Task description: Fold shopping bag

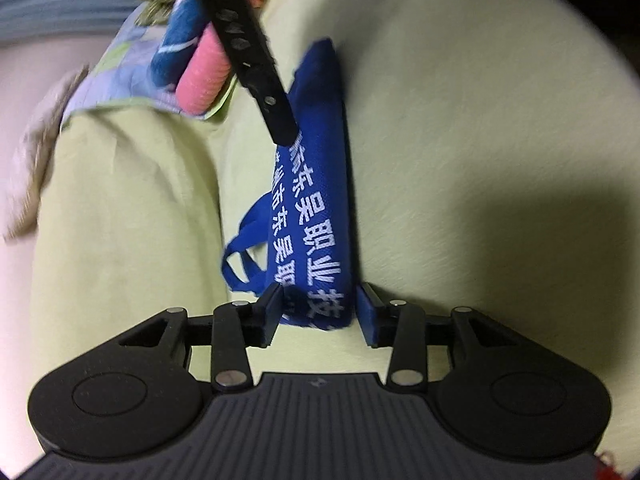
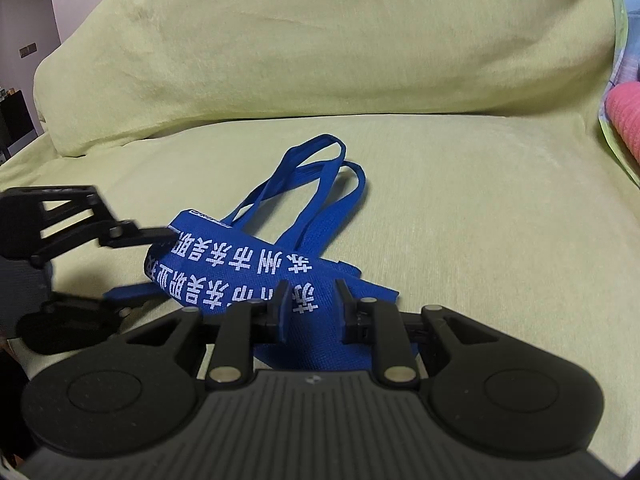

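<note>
Bag: we see a blue bag [image 1: 320, 184] with white lettering, folded into a narrow strip, lying on the green cover [image 1: 480, 160]; in the left wrist view it runs from the lower centre up toward the upper centre of the frame.

Handles: two blue loops [image 2: 320, 176] spread on the cover above the bag at the centre of the right wrist view; in the left wrist view they show at the strip's left side, lower centre.

Left gripper: our left gripper [image 1: 322, 312] sits at the lower centre of its view, its jaws standing to either side of the strip's near end; the left jaw touches the cloth, the right jaw stands just beside it, so we read it as released, not pinching.

Right gripper: our right gripper [image 2: 312, 300] straddles the other end of the bag at the lower centre of its view, jaws apart with the cloth between them; we cannot tell whether they press the cloth.

Cross views: the right gripper's finger [image 1: 256, 60] comes down from the upper left of the left wrist view onto the strip.

Surroundings: a pink roll [image 1: 204, 80] on patterned cloth [image 1: 132, 64] lies in the upper left of the left wrist view; a green cushion [image 2: 320, 40] fills the top of the right wrist view.
</note>
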Motion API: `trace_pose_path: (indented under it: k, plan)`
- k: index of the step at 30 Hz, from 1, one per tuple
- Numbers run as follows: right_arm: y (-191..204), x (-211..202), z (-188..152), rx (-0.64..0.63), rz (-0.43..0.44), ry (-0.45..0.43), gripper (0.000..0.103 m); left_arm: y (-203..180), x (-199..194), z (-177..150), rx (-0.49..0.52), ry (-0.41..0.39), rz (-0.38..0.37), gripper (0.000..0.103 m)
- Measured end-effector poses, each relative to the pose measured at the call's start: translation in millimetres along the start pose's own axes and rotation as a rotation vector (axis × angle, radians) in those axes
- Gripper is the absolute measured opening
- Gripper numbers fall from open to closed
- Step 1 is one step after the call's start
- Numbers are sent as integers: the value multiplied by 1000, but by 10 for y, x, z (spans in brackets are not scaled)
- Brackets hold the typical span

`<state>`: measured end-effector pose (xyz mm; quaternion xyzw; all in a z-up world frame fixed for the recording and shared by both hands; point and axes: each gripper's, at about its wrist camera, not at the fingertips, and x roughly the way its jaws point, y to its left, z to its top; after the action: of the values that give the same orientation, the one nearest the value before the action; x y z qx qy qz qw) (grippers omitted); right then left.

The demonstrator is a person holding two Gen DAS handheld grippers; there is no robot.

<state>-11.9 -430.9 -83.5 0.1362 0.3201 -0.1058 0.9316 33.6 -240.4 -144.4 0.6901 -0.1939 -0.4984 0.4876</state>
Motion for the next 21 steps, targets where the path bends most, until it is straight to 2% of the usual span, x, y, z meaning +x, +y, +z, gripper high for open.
trace_pose_path:
  k: [4,9,13,16,18,21]
  plan:
    - [14,4,5,-5,0,-5,19,132,138,-22,-17,-13,-73,42]
    - [153,-5,-3,-103,-22,-50,33,405,214,-109,-108,-36,-204,41]
    - [206,-100,32,-167,-22,-84,35,496,242,-137,-137,-35,-248,42]
    - [286,-212,3,-295,-20,-103,50,502,238,-163,-155,-41,-251,42]
    - [355,-280,-38,-409,-18,-110,64,500,235,-168,-157,-41,-251,42]
    - [444,-285,-170,-638,-36,-73,66,501,237,-165,-155,-40,-256,42]
